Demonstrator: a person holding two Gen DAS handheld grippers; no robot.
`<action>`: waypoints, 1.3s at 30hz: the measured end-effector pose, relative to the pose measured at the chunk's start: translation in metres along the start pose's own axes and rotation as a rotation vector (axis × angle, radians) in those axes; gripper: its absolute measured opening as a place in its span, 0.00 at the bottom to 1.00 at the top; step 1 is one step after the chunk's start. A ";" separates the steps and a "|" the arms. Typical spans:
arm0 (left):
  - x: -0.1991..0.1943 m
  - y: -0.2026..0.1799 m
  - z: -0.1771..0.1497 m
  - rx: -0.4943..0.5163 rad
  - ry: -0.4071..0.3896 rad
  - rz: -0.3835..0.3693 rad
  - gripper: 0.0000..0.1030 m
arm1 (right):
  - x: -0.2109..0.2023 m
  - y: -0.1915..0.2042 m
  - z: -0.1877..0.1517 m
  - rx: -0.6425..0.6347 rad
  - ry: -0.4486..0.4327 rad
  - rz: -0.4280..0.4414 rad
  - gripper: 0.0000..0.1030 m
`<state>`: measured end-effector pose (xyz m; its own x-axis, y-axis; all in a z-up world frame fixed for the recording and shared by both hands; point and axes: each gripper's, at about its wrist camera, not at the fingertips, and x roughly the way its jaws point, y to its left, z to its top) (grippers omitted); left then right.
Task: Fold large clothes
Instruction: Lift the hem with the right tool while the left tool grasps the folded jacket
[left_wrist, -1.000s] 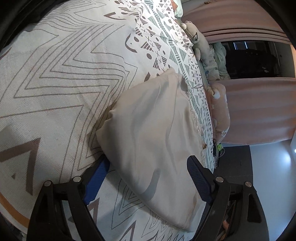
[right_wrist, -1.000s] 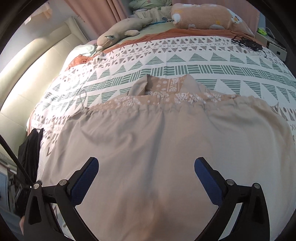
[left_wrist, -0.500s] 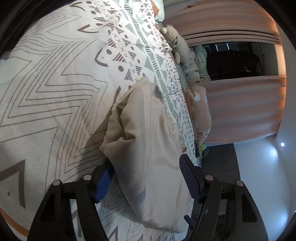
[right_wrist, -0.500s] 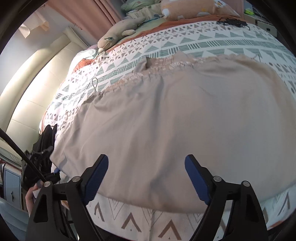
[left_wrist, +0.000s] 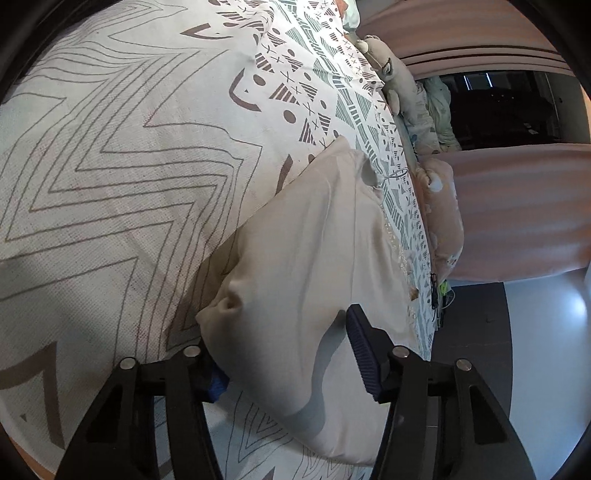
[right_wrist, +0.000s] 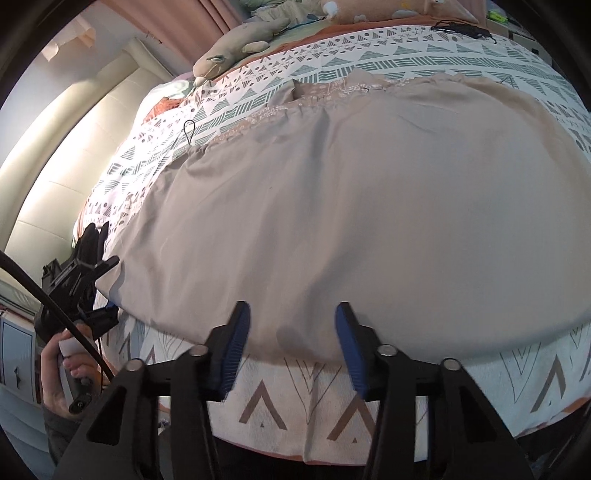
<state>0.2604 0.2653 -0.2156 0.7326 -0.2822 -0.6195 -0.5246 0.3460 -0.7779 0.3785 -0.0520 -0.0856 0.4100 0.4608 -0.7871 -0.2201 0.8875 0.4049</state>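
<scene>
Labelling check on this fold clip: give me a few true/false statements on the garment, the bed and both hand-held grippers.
1. The beige garment lies spread on a patterned bedspread. True.
2. The right hand-held gripper is at the garment's near hem, which sits between its jaws. True; the jaws have just been closing.
3. The left hand-held gripper is far from the garment. False; it straddles the garment's bunched corner, jaws just closing.
4. The garment is folded into a small square. False; it still lies wide across the bed.
5. A plush toy lies near the head of the bed. True.
6. A person's hand holds the left hand-held gripper. True.
</scene>
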 end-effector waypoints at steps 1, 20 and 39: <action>0.001 0.001 0.000 -0.002 -0.003 0.008 0.40 | 0.000 0.000 -0.002 -0.003 -0.003 -0.006 0.31; -0.029 -0.076 -0.004 0.102 -0.038 -0.266 0.10 | 0.031 -0.005 -0.018 0.028 0.048 -0.022 0.20; -0.026 -0.196 -0.032 0.242 0.074 -0.494 0.10 | 0.056 -0.036 0.021 0.135 0.026 0.073 0.19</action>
<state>0.3307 0.1762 -0.0504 0.8293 -0.5218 -0.1999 -0.0054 0.3503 -0.9366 0.4282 -0.0584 -0.1340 0.3741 0.5253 -0.7643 -0.1270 0.8453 0.5189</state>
